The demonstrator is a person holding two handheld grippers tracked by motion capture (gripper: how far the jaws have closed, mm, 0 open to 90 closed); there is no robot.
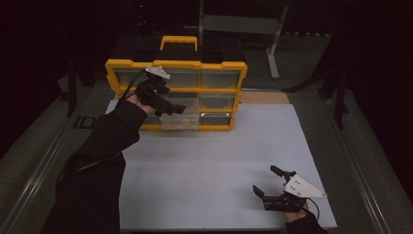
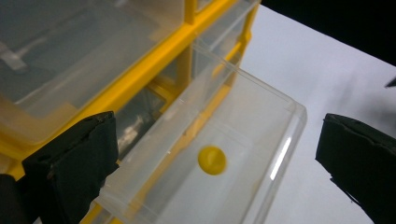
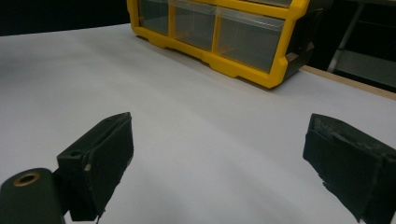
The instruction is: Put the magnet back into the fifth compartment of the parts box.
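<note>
Item: yellow plastic organiser cabinet with clear drawers and a top carry handle [image 1: 221, 66], standing upright at the far edge of a white table sheet [image 1: 214, 161]; its upper rear and surroundings are lost in dark background. Item: left gripper [image 1: 176, 109], black, two-jaw, with a grey three-cornered plate on top, held at the cabinet's lower left front by a hand in a dark sleeve [image 1: 104, 146]. In the left gripper view its jaws stand wide apart, one at either side of a clear plastic drawer [image 2: 210, 154] pulled partway out of the cabinet; the left jaw lies against or just beside the drawer's near corner, contact not certain, and the right jaw is well clear of the drawer's wall, so nothing is clamped. Between the jaws, inside the drawer, a small round yellow piece [image 2: 212, 160] rests on the floor; its exact form is too blurred to tell. Contents of neighbouring drawers are indistinct behind the hazy plastic. Item: right gripper [image 1: 268, 183], same make, hovering low over the near right part of the sheet, jaws spread wide with nothing between them; its hand is cut off by the bottom edge. In the right gripper view the cabinet stands well ahead of the jaws, its top cropped.
</note>
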